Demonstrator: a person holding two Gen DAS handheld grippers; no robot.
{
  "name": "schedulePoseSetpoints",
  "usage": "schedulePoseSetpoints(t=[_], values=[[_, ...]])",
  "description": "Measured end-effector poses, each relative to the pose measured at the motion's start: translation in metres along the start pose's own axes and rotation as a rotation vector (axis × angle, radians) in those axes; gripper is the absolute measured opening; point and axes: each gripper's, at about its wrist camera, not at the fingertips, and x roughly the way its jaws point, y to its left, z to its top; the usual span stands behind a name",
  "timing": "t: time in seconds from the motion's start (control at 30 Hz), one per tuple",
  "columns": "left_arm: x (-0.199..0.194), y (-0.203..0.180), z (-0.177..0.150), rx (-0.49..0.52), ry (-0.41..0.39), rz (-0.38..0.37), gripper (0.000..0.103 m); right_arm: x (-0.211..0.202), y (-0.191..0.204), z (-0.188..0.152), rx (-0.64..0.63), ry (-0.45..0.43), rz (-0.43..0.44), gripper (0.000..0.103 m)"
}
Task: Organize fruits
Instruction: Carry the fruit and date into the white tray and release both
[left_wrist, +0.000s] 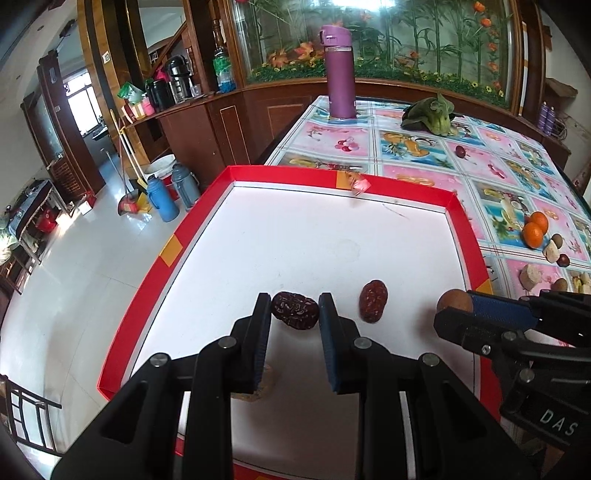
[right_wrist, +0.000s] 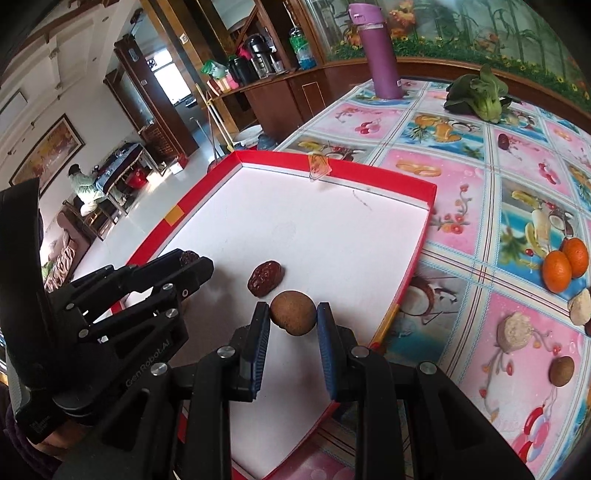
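Note:
A shallow tray (left_wrist: 280, 171) with a red rim and a white floor lies on the fruit-print tablecloth. My left gripper (left_wrist: 295, 314) hangs low over the tray's near part, shut on a dark wrinkled red date (left_wrist: 295, 309). A second red date (left_wrist: 373, 301) lies loose on the tray floor just to its right. My right gripper (right_wrist: 293, 317) is shut on a round brown longan (right_wrist: 293, 312) above the tray's near right part, close to that loose date (right_wrist: 265, 277). In the right wrist view the left gripper (right_wrist: 192, 260) shows at the left with its date (right_wrist: 188, 257).
Two oranges (right_wrist: 565, 266), a loose longan (right_wrist: 561, 370) and pale peeled pieces (right_wrist: 516, 331) lie on the cloth right of the tray. A purple bottle (left_wrist: 340, 74), a green vegetable (left_wrist: 430, 116) and a small dark fruit (left_wrist: 460, 151) stand farther back. The table's left edge drops to the floor.

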Motion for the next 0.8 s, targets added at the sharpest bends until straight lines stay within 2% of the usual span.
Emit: schedulePoseSetpoints(t=[0.8], values=[[0.014,0.006,-0.005,-0.001,0.042,0.047,0.028,0.013,0.002,-0.002,0.007,0.029,-0.009,0.025]])
